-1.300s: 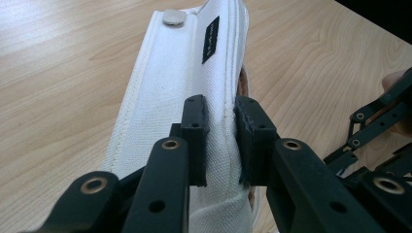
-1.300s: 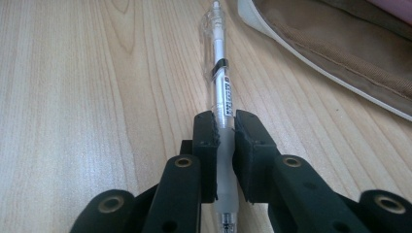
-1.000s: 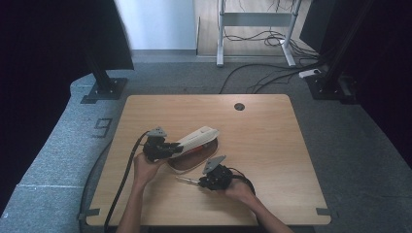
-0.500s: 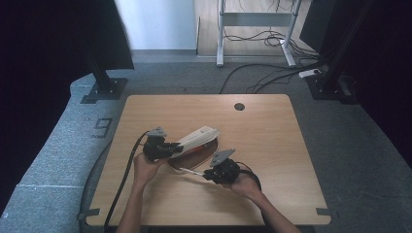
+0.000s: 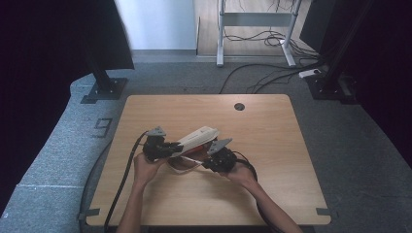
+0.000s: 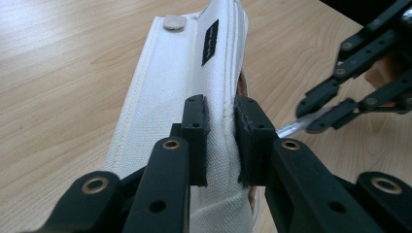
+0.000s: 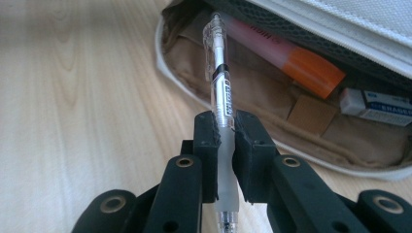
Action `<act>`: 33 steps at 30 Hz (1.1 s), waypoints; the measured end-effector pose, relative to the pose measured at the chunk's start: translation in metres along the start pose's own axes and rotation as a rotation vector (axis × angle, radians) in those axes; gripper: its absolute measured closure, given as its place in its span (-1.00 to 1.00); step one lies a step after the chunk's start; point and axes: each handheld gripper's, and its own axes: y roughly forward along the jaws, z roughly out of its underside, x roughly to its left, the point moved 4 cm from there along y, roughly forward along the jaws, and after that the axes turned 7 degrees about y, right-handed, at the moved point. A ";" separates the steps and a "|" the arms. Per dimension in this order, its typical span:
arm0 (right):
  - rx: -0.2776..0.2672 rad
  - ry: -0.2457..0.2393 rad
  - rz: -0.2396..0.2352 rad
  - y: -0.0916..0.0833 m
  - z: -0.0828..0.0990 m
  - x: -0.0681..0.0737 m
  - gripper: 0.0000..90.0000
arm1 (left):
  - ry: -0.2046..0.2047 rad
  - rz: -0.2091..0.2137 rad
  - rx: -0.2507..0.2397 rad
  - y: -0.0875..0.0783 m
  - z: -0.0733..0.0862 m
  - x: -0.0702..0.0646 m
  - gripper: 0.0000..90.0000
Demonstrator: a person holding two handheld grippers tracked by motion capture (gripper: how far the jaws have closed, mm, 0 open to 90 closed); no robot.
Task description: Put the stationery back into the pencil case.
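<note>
Pen (image 7: 223,92) clamped in right gripper (image 7: 224,145) jaws; left gripper (image 6: 221,141) jaws pinch pencil case (image 6: 184,87) flap (white).

My arms come in bare, no sleeves. My left gripper (image 5: 171,149) and right gripper (image 5: 210,160) are black, each topped by a grey three-cornered plate and trailing a black cable. Brass-ringed screw holes stud the flat jaw links.

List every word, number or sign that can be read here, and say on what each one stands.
"9": on the grey floor left of the table.
Black tag on the white pencil case: too small.
Pen label: blurred.
Highlighter print: unreadable.
Eraser sleeve: blurred.
</note>
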 end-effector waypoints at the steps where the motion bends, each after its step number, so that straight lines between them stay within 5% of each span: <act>1: 0.001 -0.002 0.005 0.002 -0.001 -0.001 0.75 | 0.001 0.000 0.000 0.000 0.000 0.000 0.69; 26: -0.011 -0.024 0.074 0.039 -0.026 -0.024 0.74 | -0.005 0.014 -0.004 -0.001 -0.001 -0.001 0.68; 33: -0.004 0.010 0.109 0.039 -0.020 -0.031 0.49 | -0.005 0.020 -0.002 -0.001 0.000 -0.001 0.69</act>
